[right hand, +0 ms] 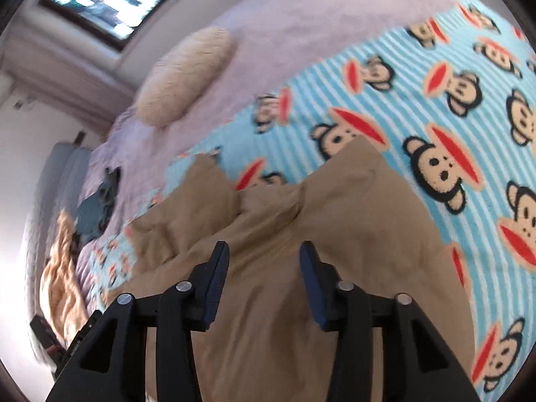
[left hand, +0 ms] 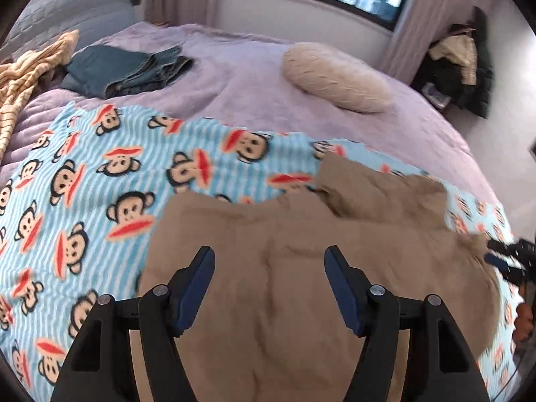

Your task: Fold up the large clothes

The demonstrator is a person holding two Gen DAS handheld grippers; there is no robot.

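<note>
A tan garment [left hand: 301,268] lies rumpled on a blue striped monkey-print blanket [left hand: 100,174] spread over the bed. My left gripper [left hand: 269,254] is open above the garment, holding nothing. The garment also shows in the right wrist view [right hand: 284,221], with two loose flaps pointing toward the blanket [right hand: 452,117]. My right gripper [right hand: 264,251] is open above the garment, empty. The right gripper also shows at the right edge of the left wrist view [left hand: 509,258], by the garment's edge.
The bed has a lilac cover [left hand: 254,77]. Folded dark jeans [left hand: 134,70] and a striped tan cloth [left hand: 30,67] lie at the far left. A cream pillow [left hand: 335,77] lies beyond the blanket. A dark pile [left hand: 462,67] stands by the window wall.
</note>
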